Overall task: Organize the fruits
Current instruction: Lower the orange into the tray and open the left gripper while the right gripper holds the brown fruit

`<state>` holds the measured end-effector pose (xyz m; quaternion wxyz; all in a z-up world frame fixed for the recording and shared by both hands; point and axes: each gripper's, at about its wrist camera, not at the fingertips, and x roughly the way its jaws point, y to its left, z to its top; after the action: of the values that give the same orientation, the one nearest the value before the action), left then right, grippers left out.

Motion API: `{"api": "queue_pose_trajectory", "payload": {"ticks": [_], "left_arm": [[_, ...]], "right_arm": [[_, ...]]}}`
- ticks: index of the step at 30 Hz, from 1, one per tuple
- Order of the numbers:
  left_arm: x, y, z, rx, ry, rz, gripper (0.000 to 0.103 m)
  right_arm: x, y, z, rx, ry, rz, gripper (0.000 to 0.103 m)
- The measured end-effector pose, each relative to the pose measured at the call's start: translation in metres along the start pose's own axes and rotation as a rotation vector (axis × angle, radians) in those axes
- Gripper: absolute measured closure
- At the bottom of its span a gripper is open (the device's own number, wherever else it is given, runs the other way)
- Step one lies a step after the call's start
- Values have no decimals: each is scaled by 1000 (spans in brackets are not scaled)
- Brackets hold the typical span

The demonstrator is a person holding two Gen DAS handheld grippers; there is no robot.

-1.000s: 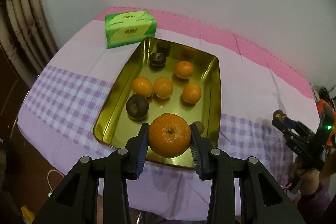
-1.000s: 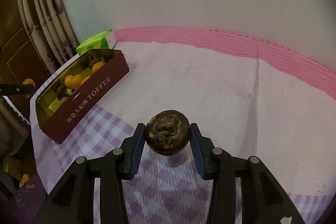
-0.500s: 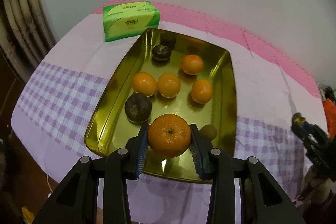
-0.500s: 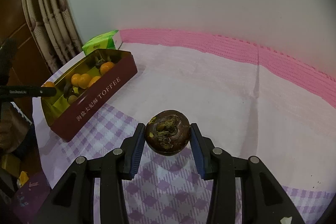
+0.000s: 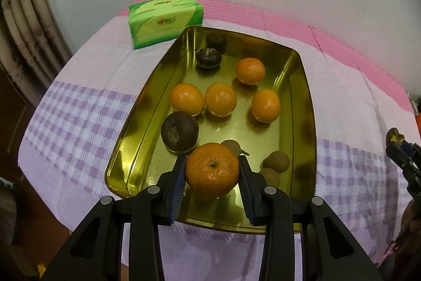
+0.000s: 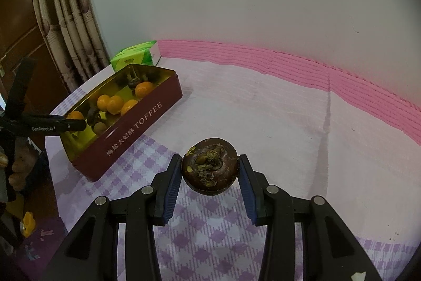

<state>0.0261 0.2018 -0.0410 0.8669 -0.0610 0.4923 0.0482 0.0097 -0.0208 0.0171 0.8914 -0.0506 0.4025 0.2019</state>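
1. Your left tongs (image 5: 212,175) are closed on a mandarin (image 5: 212,169), held over the near end of the tin (image 5: 302,107), stem dimple facing you.
2. Just behind and left of that mandarin lies a dark mangosteen (image 5: 179,131); the left pad (image 5: 179,186) is close beside it.
3. Small brown fruits (image 5: 276,161) lie just right of the tongs near the tin's near right corner, and one more is half hidden behind the mandarin.
4. Farther in are four more mandarins (image 5: 220,99): two touching at mid-tin, one to their right, and one beyond them.
5. A second mangosteen (image 5: 208,57) sits near the far left corner; the dark shape on the tin's wall behind it may be only its reflection.
6. A green tissue pack (image 5: 165,21) lies on the cloth just past the tin's far left corner.
7. Your right tongs (image 6: 210,167) clamp a third mangosteen (image 6: 210,165) above the purple-checked cloth (image 6: 210,231), well right of the tin (image 6: 136,123), whose red side reads TOFFEE.
8. In the right wrist view, your left tongs (image 6: 69,123) reach in over the tin's near end and cover part of its contents.
9. In the left wrist view, the right tongs (image 5: 402,157) are cut off at the frame's right edge.
10. Whether the cloth covers a desk or a bed, you cannot tell.
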Motion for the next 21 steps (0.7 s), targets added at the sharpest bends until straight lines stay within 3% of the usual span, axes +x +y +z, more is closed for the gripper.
{"api": "queue_pose_trajectory", "payload": {"ticks": [21], "left_arm": [[-1,-9,-4,79,-21,48,63]], "right_arm": [[-6,19,5,-28,2,11,64]]}}
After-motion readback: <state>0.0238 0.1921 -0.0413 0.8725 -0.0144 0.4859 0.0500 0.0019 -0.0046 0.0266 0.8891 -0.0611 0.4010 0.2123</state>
